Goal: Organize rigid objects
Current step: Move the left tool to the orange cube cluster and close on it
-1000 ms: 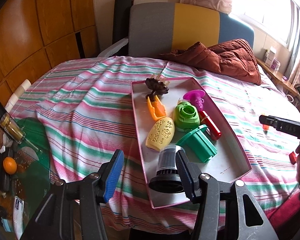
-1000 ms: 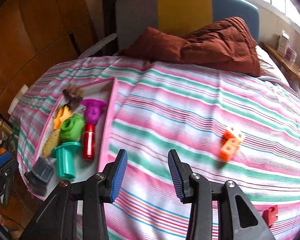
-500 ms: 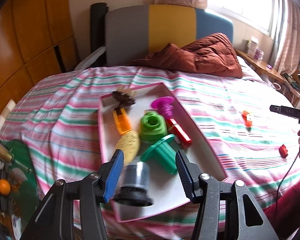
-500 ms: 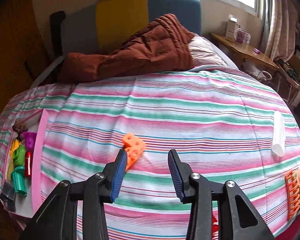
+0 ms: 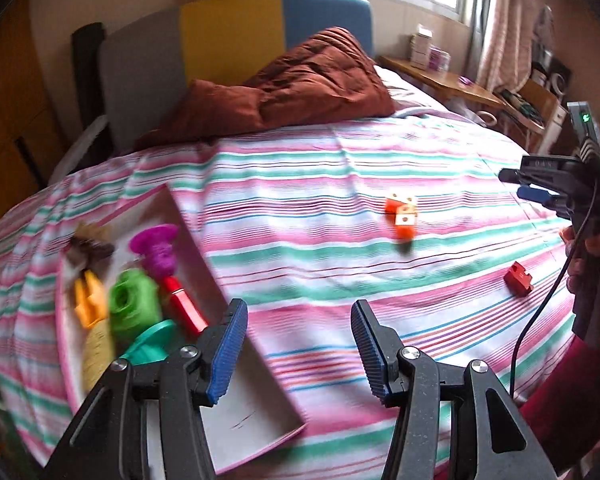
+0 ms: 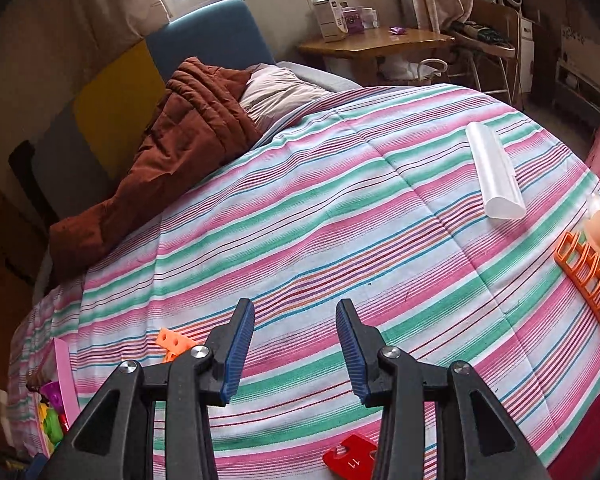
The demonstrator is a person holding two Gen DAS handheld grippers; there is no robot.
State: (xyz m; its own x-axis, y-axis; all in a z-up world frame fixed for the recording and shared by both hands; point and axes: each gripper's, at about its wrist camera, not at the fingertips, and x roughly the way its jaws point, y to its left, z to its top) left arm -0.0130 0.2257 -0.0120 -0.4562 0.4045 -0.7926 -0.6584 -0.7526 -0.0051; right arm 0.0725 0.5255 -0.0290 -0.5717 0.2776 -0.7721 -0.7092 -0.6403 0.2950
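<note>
- Two grippers, one in each of your hands, point down over the striped bedspread (image 5: 324,184), jaws apart and nothing between the pads.
- Far left: your pink-rimmed tray (image 5: 256,408) lies on the bedspread holding a yellow piece (image 5: 86,300), green ring (image 5: 132,308), purple piece (image 5: 160,252), red tube (image 5: 184,304) and teal flanged part (image 5: 150,346).
- Your left gripper (image 5: 296,344) hangs just right of the tray's near edge.
- Centre: an orange block cluster (image 5: 400,216) lies loose on the bedspread, well apart from the tray.
- A red block (image 5: 518,278) lies nearer you, to the right.
- Your right gripper (image 6: 296,344) hovers over bare stripes; a flat red tag (image 6: 346,458) lies below it.
- Right: a white roll (image 6: 494,174), then an orange rack (image 6: 588,280) at the edge.
</note>
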